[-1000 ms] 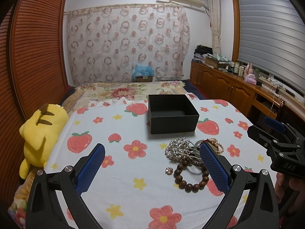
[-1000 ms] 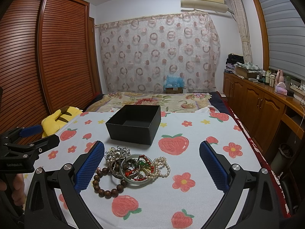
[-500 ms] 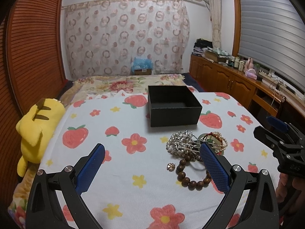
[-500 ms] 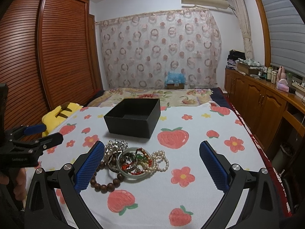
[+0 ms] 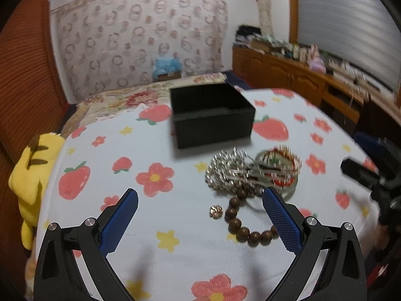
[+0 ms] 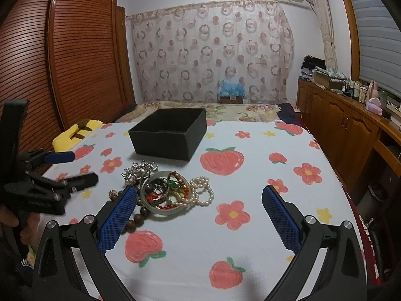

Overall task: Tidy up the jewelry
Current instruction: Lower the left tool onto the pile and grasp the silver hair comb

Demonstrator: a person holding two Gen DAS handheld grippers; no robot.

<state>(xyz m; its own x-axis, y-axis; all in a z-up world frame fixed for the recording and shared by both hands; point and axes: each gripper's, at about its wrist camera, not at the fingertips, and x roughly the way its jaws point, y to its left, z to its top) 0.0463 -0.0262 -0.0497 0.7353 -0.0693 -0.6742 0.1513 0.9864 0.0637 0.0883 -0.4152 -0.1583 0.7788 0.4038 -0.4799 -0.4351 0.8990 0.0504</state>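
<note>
- Looking over the strawberry-print cloth, I see the black box standing open-topped and apparently empty beyond the jewelry pile; stiff card by the look of it, light, and I judge it needs no handling, only a drop target.
- Next in size, the pale green bangle lies flat under the tangle. I judge it rigid, smooth and slippery, possibly breakable, so I would pinch across its rim where it shows bare at the near side.
- The wooden bead bracelet lies nearest me, half out of the pile. It should be light and floppy on its cord; closing on two or three beads at the free near arc looks safest.
- The pearl strand spills to the right of the bangle: limp, and likely to drag neighbours if lifted fast.
- The silver chains sit at the box side of the pile, knotted with red cord pieces; I expect snagging there.
- Smallest, a gold-coloured charm lies apart, just left of the wooden beads; hard to pinch off soft cloth.
- My left claw is spread wide and holds nothing, low over the beads.
- My right claw is likewise wide apart and empty, its left finger over the pile's near edge.
</note>
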